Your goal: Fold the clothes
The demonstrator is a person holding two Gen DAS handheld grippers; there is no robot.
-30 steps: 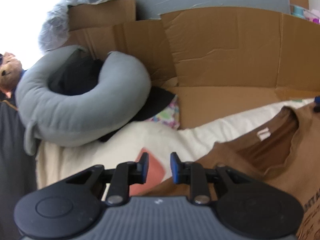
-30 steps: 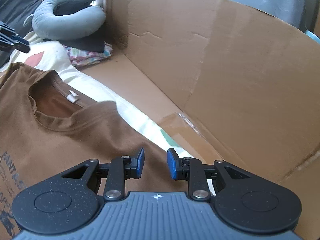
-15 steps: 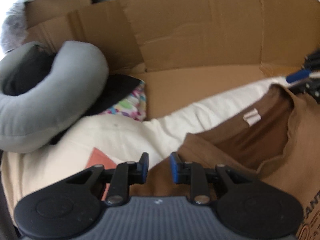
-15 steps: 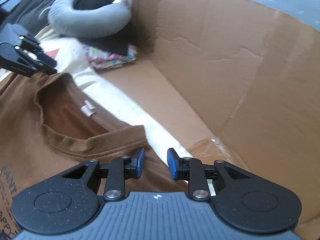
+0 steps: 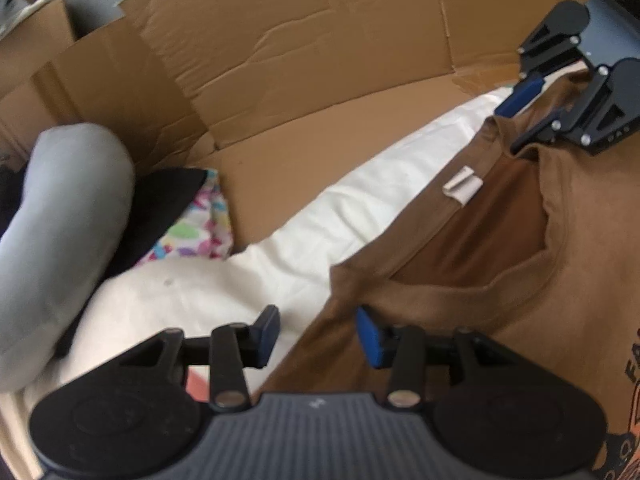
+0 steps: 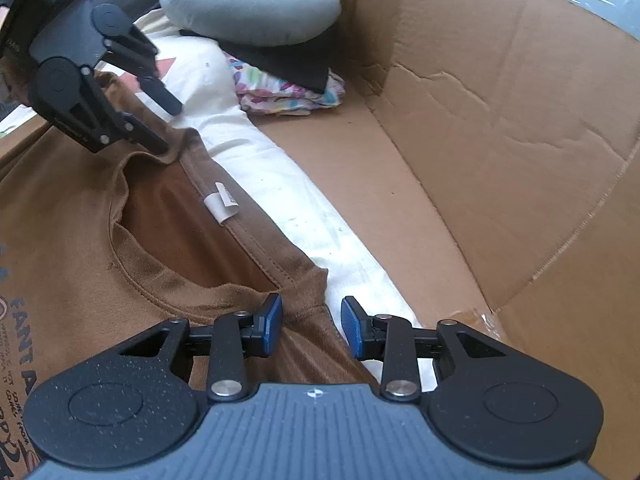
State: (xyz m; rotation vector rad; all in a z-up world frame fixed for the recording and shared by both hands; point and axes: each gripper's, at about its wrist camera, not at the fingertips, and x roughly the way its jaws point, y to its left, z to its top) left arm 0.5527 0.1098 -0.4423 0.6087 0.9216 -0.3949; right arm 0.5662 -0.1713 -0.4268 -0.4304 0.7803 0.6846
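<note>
a brown t-shirt point(image 5: 500, 288) lies flat, print side up, on a cream sheet point(image 5: 360, 200) that covers the near part of the scene, and its neck opening points to the far side where a wall of cardboard point(image 5: 320, 60) stands. a small white label point(image 6: 222, 204) is sewn inside the back of the collar. the left gripper point(image 5: 318, 334) is low over the left shoulder of the t-shirt, beside the collar; its jaws have just been opening and now stand apart, with the edge of the brown cloth between them, but the pads do not press on it. the right gripper point(image 6: 311, 324) is at the right shoulder, also beside the collar; its jaws have just been opening too, a little less wide, and the shoulder edge of the cloth lies in the gap without being pinched. in each wrist view the other gripper shows at the opposite end of the collar. far to the left, on the sheet, there is a grey neck pillow point(image 6: 248, 4) on top of a black cloth point(image 6: 288, 64), and under this a folded cloth with many colours point(image 6: 288, 94) that touches the cardboard floor.
</note>
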